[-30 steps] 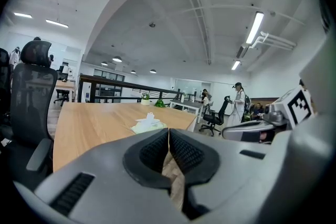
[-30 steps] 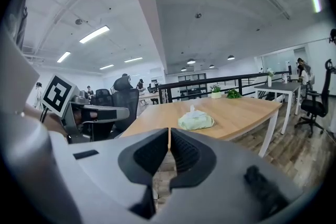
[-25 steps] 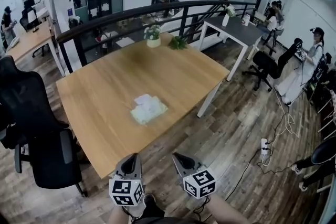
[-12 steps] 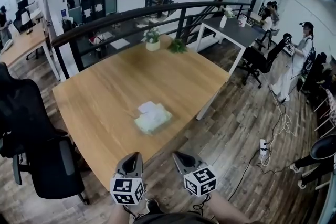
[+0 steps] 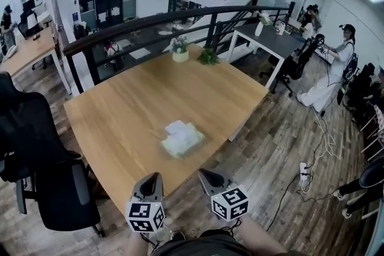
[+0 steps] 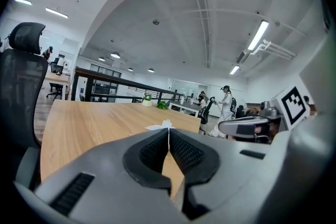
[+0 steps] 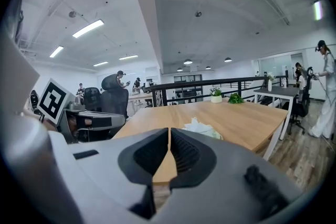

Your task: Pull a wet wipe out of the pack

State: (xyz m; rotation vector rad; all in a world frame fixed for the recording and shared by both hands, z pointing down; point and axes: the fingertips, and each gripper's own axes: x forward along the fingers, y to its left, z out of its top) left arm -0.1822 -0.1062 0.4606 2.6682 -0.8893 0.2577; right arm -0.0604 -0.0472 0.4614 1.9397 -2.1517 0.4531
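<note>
The pack of wet wipes (image 5: 184, 142) lies on the bench (image 5: 120, 111), near its near edge and about midway along it. A white wipe (image 5: 176, 126) sticks out of the pack's top, on the side towards the far edge. At the far edge stands a small white pot (image 5: 180, 56) with a plant in it, and a loose green sprig (image 5: 208, 57) lies just beside it.

The left tool (image 5: 152, 177) and the right tool (image 5: 204, 174) hang side by side at the bench's near edge, short of the pack. Each is closed with nothing between its jaws, as the left gripper view (image 6: 168, 131) and the right gripper view (image 7: 169, 131) show.

Compared with a second ago, the pack now sits nearer to both tools in the head view. It does not seem to have shifted on the bench, and the wipe sticks out as it did then.
</note>
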